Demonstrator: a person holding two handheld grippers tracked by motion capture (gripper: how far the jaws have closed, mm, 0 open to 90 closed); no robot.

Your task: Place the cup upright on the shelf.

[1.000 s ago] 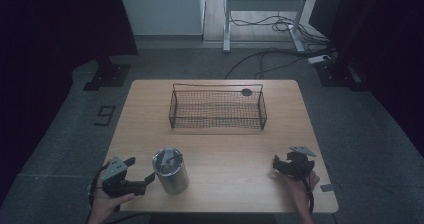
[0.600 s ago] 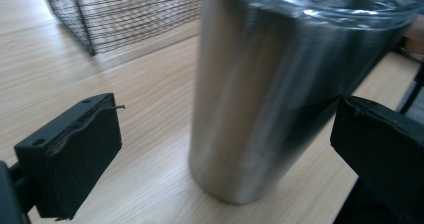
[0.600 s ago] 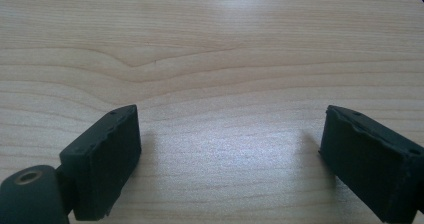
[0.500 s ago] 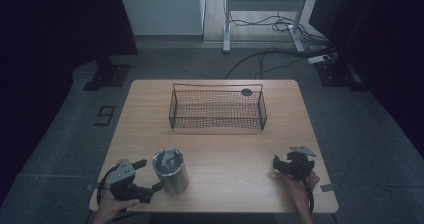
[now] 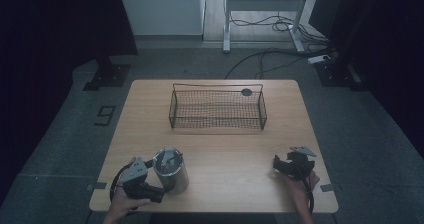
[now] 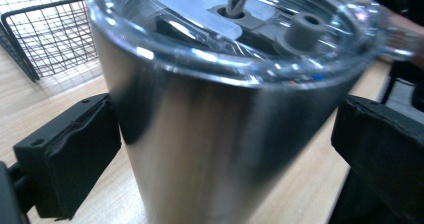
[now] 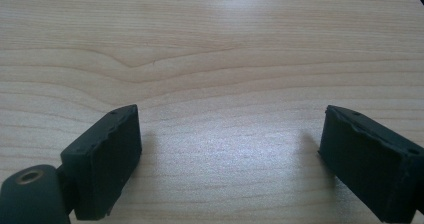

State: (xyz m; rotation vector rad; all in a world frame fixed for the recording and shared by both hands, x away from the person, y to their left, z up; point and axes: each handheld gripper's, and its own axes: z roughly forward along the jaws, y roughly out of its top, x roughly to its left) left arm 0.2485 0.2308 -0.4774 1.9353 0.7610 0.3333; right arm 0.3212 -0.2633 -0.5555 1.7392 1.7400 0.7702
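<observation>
Tumbler [image 6: 220, 134] btwn left claw [image 5: 160, 186] jaws, basket [image 5: 218, 109] beyond

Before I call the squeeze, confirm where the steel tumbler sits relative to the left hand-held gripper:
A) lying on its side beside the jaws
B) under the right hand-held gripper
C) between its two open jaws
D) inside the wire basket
C: in the left gripper view the steel tumbler stands upright between the two black jaws of the left hand-held gripper, with a gap visible on each side, so it is not yet clamped.
</observation>
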